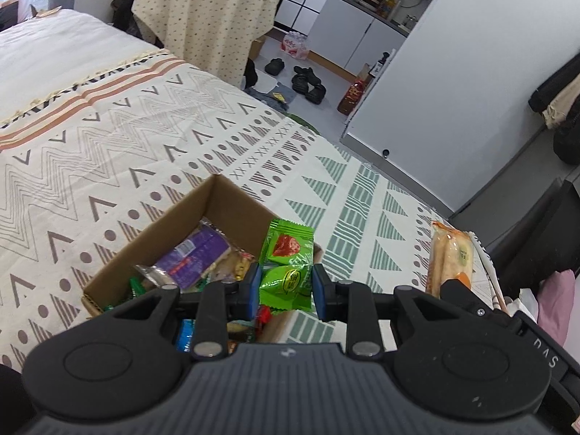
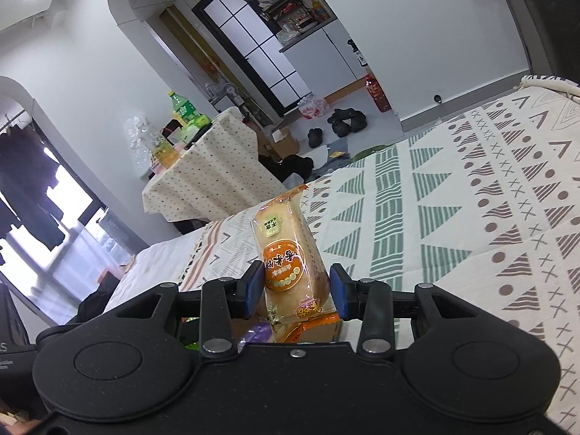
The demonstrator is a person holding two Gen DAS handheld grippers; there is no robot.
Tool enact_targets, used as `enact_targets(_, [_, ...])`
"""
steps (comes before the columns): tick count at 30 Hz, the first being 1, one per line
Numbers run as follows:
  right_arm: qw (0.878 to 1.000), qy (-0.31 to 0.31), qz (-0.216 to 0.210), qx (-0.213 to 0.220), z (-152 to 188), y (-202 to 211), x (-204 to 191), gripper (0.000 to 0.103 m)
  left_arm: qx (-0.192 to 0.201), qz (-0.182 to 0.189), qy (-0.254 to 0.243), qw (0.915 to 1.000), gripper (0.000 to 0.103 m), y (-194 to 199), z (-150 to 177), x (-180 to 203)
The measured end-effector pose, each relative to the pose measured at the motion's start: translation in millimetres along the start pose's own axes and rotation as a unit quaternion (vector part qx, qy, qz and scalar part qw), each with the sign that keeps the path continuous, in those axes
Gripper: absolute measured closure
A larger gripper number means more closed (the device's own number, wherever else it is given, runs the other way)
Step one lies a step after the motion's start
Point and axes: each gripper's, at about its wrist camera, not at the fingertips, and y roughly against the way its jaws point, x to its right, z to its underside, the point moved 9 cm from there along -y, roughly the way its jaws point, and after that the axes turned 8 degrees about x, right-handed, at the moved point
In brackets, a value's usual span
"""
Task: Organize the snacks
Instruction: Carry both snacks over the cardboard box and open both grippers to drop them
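In my left view, the box (image 1: 152, 250) sits at lower left on the bed (image 1: 108, 137), open-topped and filled with snacks; a purple packet (image 1: 195, 257) lies on top, its print too small to read. Just right of it, at lower centre, my left tool (image 1: 285, 290) is clenched on green packets (image 1: 288, 264), held above the box's right edge. The upper one shows a red picture, the lower a yellow oval with characters I cannot make out. At the far right edge my right tool's black tip meets the bread (image 1: 451, 253), which carries a small green label. The letters "DAS" show on the tool body at lower right.

In my right view, a green bottle (image 2: 181, 108) stands on the cloth-covered tabletop (image 2: 210, 166) at upper left. At lower centre my right tool (image 2: 295, 290) grips the bread (image 2: 286, 250) upright between its blue pads; its orange oval label bears white Chinese characters, upside down, with a small green square label above.
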Motion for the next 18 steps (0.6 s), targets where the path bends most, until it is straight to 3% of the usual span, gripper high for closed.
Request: enact_targets(18, [0.999, -0.017, -0.018, -0.021, 30.0, -35.8, -21.1, 0.064, -0.032, 0.005, 0.037, 0.9988, 0.075, -41.2, -4.4, -44.6])
